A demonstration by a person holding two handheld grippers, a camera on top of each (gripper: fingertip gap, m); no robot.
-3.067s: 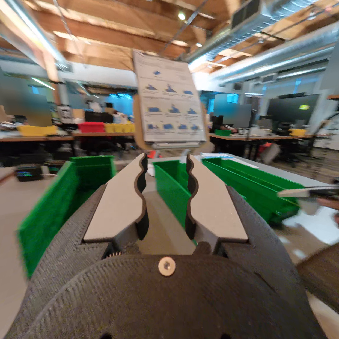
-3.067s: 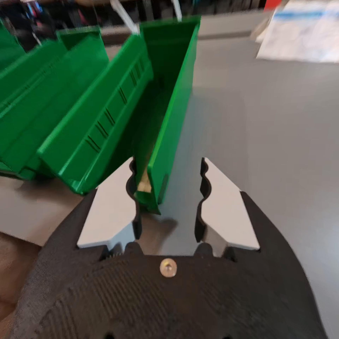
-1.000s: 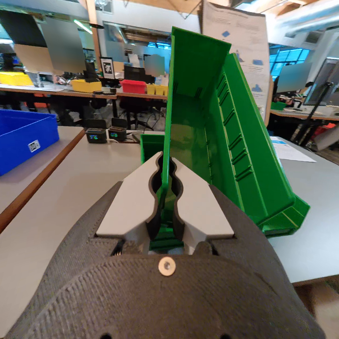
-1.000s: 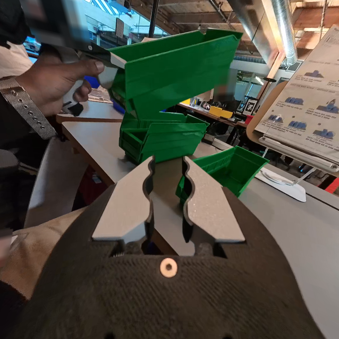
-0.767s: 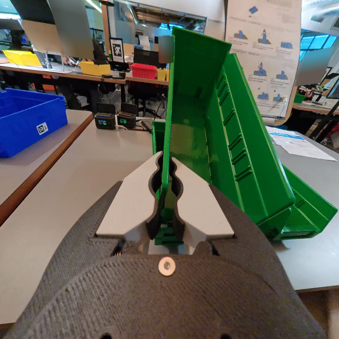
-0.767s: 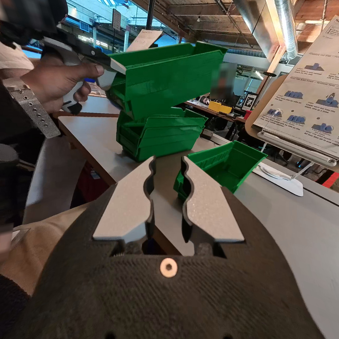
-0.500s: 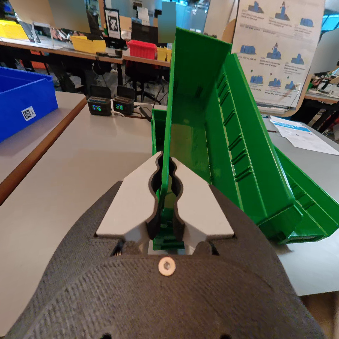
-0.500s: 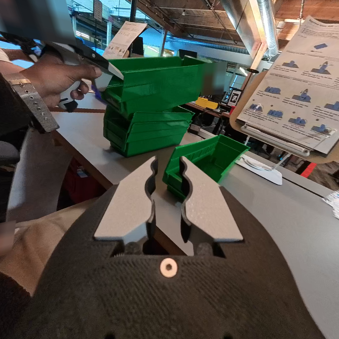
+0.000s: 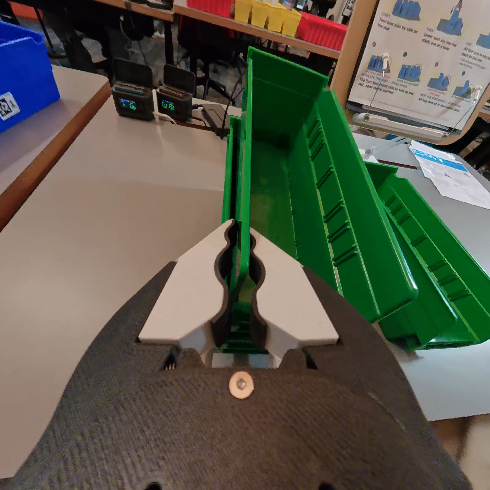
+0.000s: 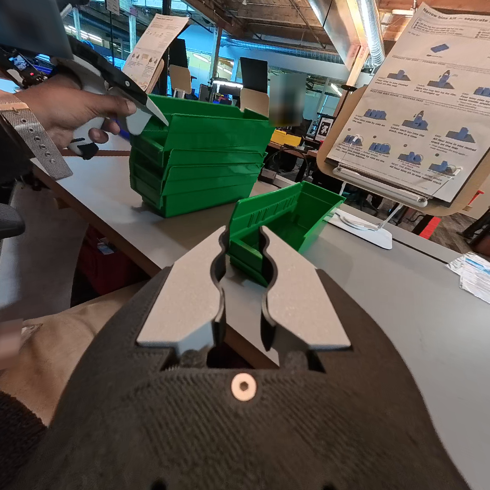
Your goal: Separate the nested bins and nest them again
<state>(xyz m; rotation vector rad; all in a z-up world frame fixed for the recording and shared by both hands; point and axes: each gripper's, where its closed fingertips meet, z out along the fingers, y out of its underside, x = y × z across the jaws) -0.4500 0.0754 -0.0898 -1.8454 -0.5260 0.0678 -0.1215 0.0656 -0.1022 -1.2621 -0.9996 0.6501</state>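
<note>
Nearest the left wrist camera, the left gripper (image 9: 242, 238) was clamped on the left side wall of the top green bin (image 9: 267, 191), one finger on each face of the thin wall. That bin sat tilted in the green stack (image 9: 424, 278), its right rim riding above the rims of the bins beneath, which fanned out toward 4 o'clock. The stack rested on the grey table (image 9: 106, 198). Farther off, at 11 o'clock, two small black devices (image 9: 152, 94) with lit displays stood at the table's far edge, and a blue bin (image 9: 21, 77) sat on a neighbouring surface at 10 o'clock. An instruction sheet on a stand (image 9: 424, 61) rose at 1 o'clock, with a loose paper (image 9: 450, 175) lying at 2 o'clock.

From the right wrist camera, the right gripper (image 10: 242, 236) hung empty, its fingers parted with a clear gap between them, above the near table edge. Just beyond its tips, a single green bin (image 10: 286, 220) lay alone on the table, mouth up. Beyond that, at 11 o'clock, stood the stack, where the left gripper (image 10: 156, 114), held in a person's hand (image 10: 77, 111), pinched the near end of the top bin. The sheet's stand stood at 2 o'clock behind the single bin.
</note>
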